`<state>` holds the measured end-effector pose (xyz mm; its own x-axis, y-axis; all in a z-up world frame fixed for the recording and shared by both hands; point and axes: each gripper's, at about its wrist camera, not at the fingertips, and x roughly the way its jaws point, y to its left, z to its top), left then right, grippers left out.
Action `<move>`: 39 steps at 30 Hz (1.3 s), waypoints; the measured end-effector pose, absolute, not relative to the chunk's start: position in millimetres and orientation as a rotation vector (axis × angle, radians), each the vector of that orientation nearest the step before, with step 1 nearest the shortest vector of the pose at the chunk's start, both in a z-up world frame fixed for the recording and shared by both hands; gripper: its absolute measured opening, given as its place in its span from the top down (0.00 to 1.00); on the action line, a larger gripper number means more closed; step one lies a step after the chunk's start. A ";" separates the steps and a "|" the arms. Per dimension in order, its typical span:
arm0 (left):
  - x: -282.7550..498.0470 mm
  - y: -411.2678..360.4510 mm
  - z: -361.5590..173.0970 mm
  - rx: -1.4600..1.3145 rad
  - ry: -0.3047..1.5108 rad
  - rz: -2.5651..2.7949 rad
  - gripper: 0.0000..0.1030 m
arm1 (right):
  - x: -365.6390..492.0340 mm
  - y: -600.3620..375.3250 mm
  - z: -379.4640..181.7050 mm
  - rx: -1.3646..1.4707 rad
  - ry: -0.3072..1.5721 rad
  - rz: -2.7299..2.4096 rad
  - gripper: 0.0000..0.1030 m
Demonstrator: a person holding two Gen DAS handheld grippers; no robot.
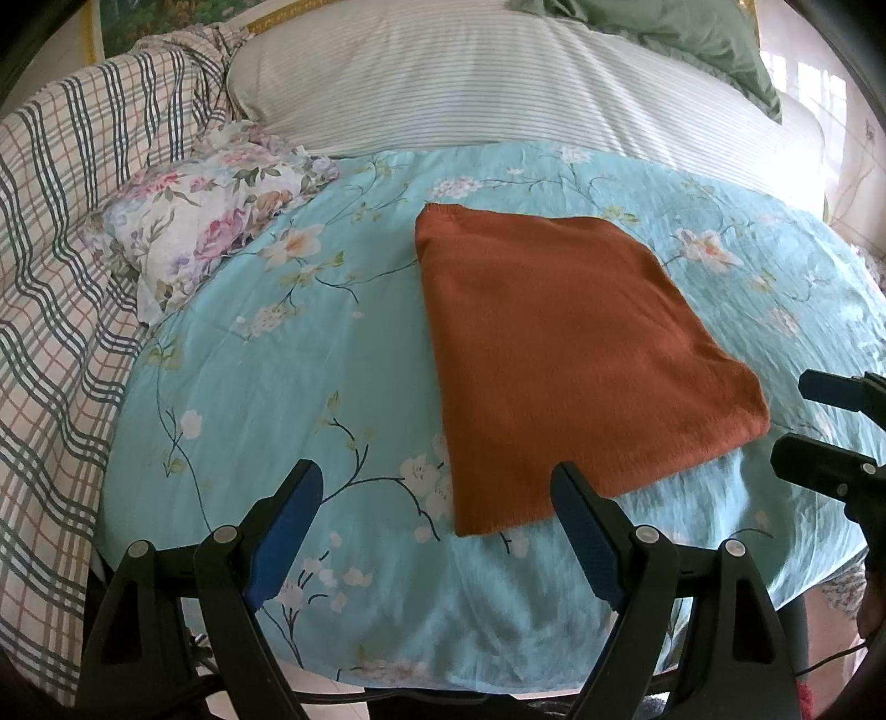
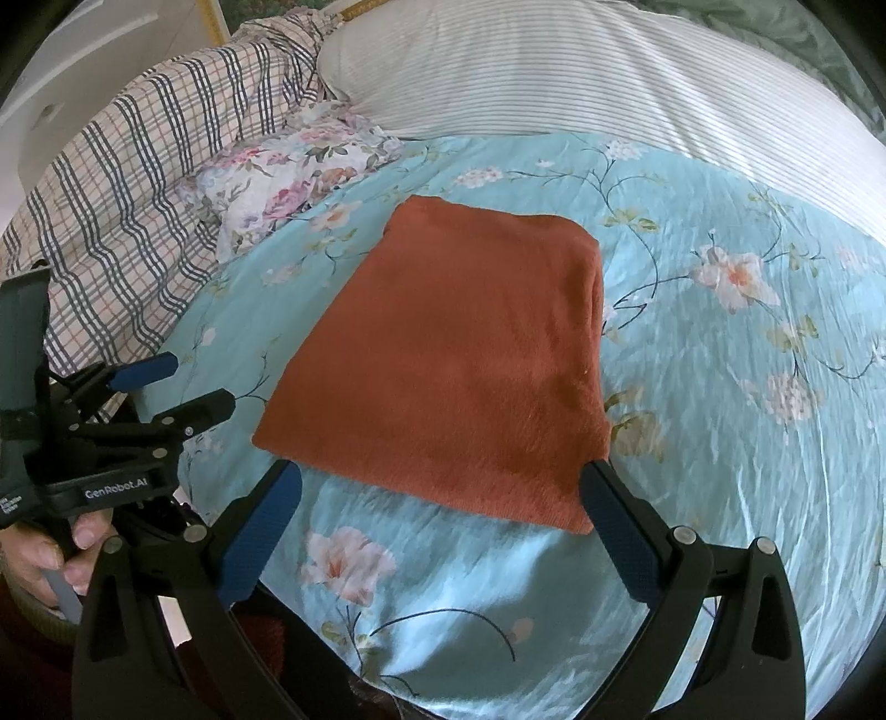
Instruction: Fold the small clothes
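A rust-orange knitted garment (image 1: pixel 570 354) lies folded into a flat rectangle on the turquoise floral sheet (image 1: pixel 310 387); it also shows in the right wrist view (image 2: pixel 459 376). My left gripper (image 1: pixel 437 493) is open and empty, just in front of the garment's near left corner. My right gripper (image 2: pixel 443 487) is open and empty, its fingers straddling the garment's near edge without holding it. The right gripper also shows at the right edge of the left wrist view (image 1: pixel 797 421), and the left gripper shows at the left of the right wrist view (image 2: pixel 199 382).
A floral pillow (image 1: pixel 205 232) lies to the left of the garment. A plaid blanket (image 1: pixel 61 266) is heaped on the far left. A striped white pillow (image 1: pixel 487 77) lies behind, with green fabric (image 1: pixel 681 33) at the back right. The bed's front edge is just below the grippers.
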<state>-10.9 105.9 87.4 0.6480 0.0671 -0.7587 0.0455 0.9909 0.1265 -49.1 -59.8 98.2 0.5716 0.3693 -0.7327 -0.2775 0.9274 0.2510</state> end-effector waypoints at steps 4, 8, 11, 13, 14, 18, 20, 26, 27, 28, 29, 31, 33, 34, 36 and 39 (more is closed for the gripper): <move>-3.3 107.0 90.7 0.138 0.850 0.014 0.18 | -38.4 -64.6 97.9 0.112 0.887 0.382 0.03; 3.2 107.7 91.1 0.136 0.852 0.012 0.18 | -32.2 -65.5 97.6 0.110 0.889 0.385 0.03; 6.4 107.9 90.7 0.137 0.857 0.012 0.18 | -28.7 -67.5 97.3 0.108 0.892 0.387 0.03; 7.9 107.2 91.2 0.140 0.857 0.013 0.18 | -27.5 -67.8 97.2 0.108 0.892 0.388 0.03; 8.7 107.2 91.5 0.141 0.856 0.013 0.18 | -27.6 -67.4 97.2 0.108 0.893 0.387 0.03; 10.3 106.1 92.9 0.141 0.854 0.013 0.18 | -23.4 -68.5 96.1 0.106 0.898 0.389 0.03; 10.7 105.0 93.2 0.142 0.854 0.013 0.18 | -23.3 -68.4 96.1 0.107 0.898 0.389 0.03; 10.9 103.1 96.2 0.146 0.853 0.011 0.17 | -23.0 -68.0 95.6 0.105 0.898 0.390 0.02; 11.0 102.8 96.8 0.148 0.851 0.011 0.17 | -22.8 -68.1 95.5 0.105 0.897 0.391 0.02; 11.3 102.4 96.9 0.148 0.850 0.012 0.17 | -22.2 -68.1 95.2 0.106 0.898 0.391 0.02; 11.3 102.2 97.3 0.148 0.849 0.011 0.17 | -22.1 -68.1 95.2 0.106 0.898 0.389 0.02; 11.8 101.3 97.3 0.148 0.849 0.012 0.17 | -22.5 -68.6 95.5 0.106 0.898 0.391 0.02; 11.8 101.2 97.4 0.150 0.847 0.011 0.17 | -21.4 -68.7 95.2 0.106 0.899 0.391 0.02; 12.7 101.8 97.4 0.151 0.847 0.009 0.17 | -22.1 -69.2 95.3 0.105 0.898 0.391 0.02; 13.4 101.9 97.2 0.152 0.846 0.010 0.17 | -20.8 -69.2 94.6 0.107 0.901 0.390 0.02; 14.8 102.8 96.5 0.141 0.850 0.006 0.17 | -15.1 -71.9 89.8 0.111 0.909 0.392 0.02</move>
<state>14.8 102.8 96.5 0.6603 0.0617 -0.7485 0.0508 0.9907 0.1264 -15.1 -71.9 89.8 0.5489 0.3771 -0.7460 -0.2839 0.9235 0.2579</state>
